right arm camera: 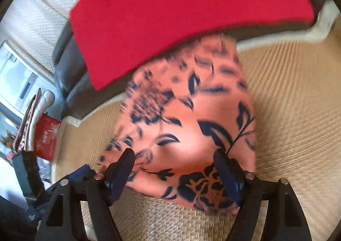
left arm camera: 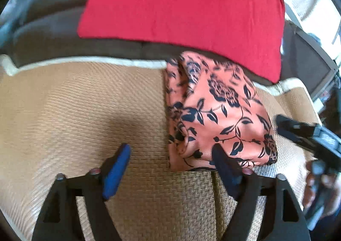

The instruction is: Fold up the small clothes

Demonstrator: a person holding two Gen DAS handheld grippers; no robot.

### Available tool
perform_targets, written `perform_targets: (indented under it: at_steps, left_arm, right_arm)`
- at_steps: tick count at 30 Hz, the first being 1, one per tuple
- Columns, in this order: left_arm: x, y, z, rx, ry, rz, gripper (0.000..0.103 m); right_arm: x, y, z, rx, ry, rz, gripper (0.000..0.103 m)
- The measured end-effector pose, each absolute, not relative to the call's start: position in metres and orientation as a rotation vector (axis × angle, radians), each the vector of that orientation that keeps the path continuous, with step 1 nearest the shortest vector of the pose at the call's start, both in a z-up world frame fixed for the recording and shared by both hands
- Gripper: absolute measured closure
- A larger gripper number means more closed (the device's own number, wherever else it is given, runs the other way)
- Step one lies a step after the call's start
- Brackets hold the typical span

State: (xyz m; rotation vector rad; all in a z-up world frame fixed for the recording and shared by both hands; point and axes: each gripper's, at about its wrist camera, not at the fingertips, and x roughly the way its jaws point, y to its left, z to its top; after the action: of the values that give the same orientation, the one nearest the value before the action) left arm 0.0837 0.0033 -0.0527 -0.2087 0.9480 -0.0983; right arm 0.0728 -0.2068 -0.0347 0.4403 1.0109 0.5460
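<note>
left gripper (left arm camera: 170, 155): jaws apart, holding nothing | right gripper (right arm camera: 174, 165): jaws apart, holding nothing | folded flowery cloth (left arm camera: 221, 117) lies on woven mat (left arm camera: 74, 108)

**Woven mat on sofa seat, two cloths lying on it**

Support: tan woven mat (left arm camera: 74, 102) with pale cream border, laid over a dark grey sofa seat (left arm camera: 49, 34). Folded orange cloth with dark floral print (left arm camera: 223, 117) lies flat on the mat, near its far edge. Red cloth (left arm camera: 181, 12) lies on the dark cushion beyond, its near edge overlapping the floral cloth's far end.
</note>
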Motion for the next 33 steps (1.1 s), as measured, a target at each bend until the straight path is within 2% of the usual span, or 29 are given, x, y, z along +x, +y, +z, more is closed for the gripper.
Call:
perform_targets:
  at_steps: [4, 8, 13, 18, 33]
  left_arm:
    - [0.066, 0.001, -0.026, -0.246, 0.941, -0.109, 0.021]
    - [0.052, -0.023, -0.003, -0.162, 0.905, -0.09, 0.018]
    - [0.039, -0.046, 0.014, -0.07, 0.854, -0.032, 0.015]
    - [0.034, -0.053, 0.025, -0.025, 0.812, 0.001, 0.009]
    - [0.044, -0.066, 0.029, 0.009, 0.785, -0.025, 0.004]
  right_arm:
    - [0.04, -0.228, 0.008, 0.449, 0.914, 0.552, 0.015]
    - [0.014, -0.236, 0.018, 0.44, 0.938, 0.521, 0.013]
    - [0.009, -0.23, 0.022, 0.268, 0.951, 0.434, 0.004]
    - [-0.002, -0.212, 0.033, 0.133, 0.899, 0.379, 0.003]
    - [0.008, -0.221, 0.041, 0.068, 0.868, 0.356, 0.003]
